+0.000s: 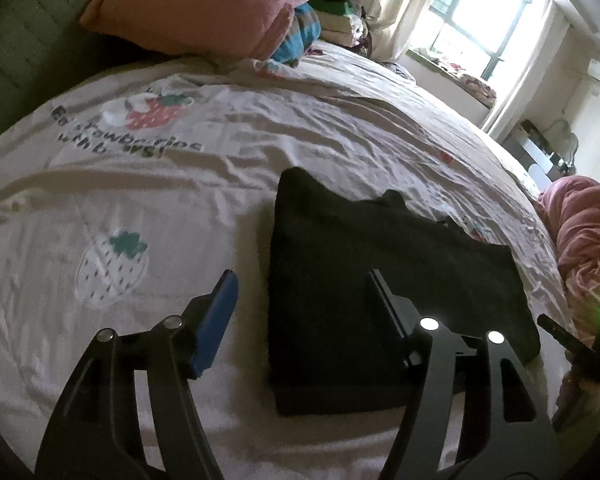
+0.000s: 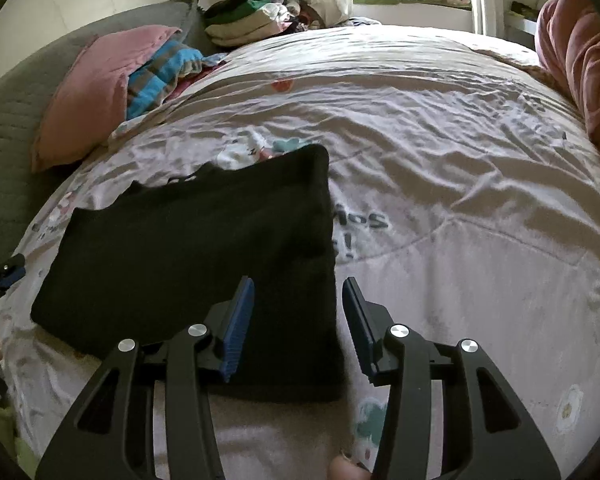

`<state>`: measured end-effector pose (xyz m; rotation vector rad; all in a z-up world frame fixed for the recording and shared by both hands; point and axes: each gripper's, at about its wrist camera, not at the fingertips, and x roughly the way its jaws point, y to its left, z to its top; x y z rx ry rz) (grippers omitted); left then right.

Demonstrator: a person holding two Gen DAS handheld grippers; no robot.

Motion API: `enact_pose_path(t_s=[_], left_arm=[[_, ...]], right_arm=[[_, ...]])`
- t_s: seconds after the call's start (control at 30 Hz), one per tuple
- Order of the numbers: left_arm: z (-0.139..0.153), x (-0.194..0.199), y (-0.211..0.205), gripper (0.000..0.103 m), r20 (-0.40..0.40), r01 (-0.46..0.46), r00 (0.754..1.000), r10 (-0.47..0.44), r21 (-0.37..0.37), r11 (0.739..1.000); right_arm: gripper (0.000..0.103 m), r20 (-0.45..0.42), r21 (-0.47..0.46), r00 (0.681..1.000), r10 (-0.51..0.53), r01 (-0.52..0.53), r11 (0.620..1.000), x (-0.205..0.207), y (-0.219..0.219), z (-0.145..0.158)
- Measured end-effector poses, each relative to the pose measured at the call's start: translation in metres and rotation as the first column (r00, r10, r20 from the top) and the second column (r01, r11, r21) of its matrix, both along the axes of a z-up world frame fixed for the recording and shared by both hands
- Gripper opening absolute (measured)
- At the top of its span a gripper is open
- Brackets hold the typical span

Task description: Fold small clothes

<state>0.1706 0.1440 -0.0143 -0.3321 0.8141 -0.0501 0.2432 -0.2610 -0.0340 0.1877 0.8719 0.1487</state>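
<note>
The black garment (image 1: pixel 380 280) lies folded into a neat rectangle on the strawberry-print sheet (image 1: pixel 180 200), and every place below is given from that garment. Both tools stand with jaws apart and nothing between the pads: the left gripper (image 1: pixel 300 304) straddles the garment's left edge, one blue pad over bare sheet and the other over black cloth, while the right gripper (image 2: pixel 300 312) straddles the garment's right edge the same way. Neither touches the cloth as far as the views show.

By my judgement the fold has just been laid, so the step in hand is to let go cleanly. To do that well, keep the jaws wide and draw each tool straight off the near edge, so no pad drags the top layer and opens the fold. The uneven far edge may want smoothing afterwards.

The pink pillow (image 1: pixel 196 4) sits well beyond the garment's far left corner
</note>
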Motion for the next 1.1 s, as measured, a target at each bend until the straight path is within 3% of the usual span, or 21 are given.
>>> enact_pose_path(t_s=[0.4,0.43,0.47,0.53,0.57,0.6,0.77,0.9,1.1], left_arm=[[-0.040,-0.010,0.000,0.057,-0.115,-0.001,0.993,-0.014,-0.124,0.992],[-0.045,-0.009,-0.001,0.052,-0.128,0.002,0.992,-0.019,-0.133,0.991],[-0.048,-0.008,-0.001,0.033,-0.136,0.001,0.991,-0.020,-0.140,0.990],[-0.051,-0.008,-0.001,0.017,-0.136,0.005,0.990,-0.028,-0.166,0.986],[-0.050,-0.009,0.000,0.012,-0.133,0.005,0.991,-0.028,-0.171,0.985],[-0.049,-0.010,-0.001,0.011,-0.131,0.008,0.991,-0.031,-0.170,0.985],[-0.039,-0.020,-0.005,0.010,-0.117,0.021,0.993,-0.036,-0.124,0.992],[-0.051,-0.020,-0.004,0.011,-0.149,0.017,0.988,-0.037,-0.129,0.991],[-0.050,-0.024,-0.003,0.024,-0.149,0.006,0.989,-0.020,-0.091,0.996]], right_arm=[[0.050,-0.050,0.005,0.999,0.021,-0.021,1.000,-0.012,0.002,-0.013],[0.050,-0.050,0.004,0.999,0.019,-0.019,1.000,-0.012,0.002,-0.014],[0.048,-0.053,0.006,0.998,0.015,-0.015,1.000,-0.013,0.002,-0.015],[0.039,-0.054,0.008,0.998,0.011,-0.011,1.000,-0.013,0.001,-0.016],[0.026,-0.055,0.010,0.998,0.007,-0.007,1.000,-0.013,-0.001,-0.016],[0.006,-0.055,0.010,0.998,0.003,-0.002,1.000,-0.012,-0.003,-0.016],[0.007,-0.022,0.036,1.000,-0.021,0.022,0.999,-0.022,-0.016,-0.009],[0.007,-0.072,0.026,0.997,-0.029,0.031,0.999,-0.022,-0.018,-0.022],[0.012,-0.081,0.017,0.995,-0.050,0.052,0.999,-0.024,-0.019,-0.025]])
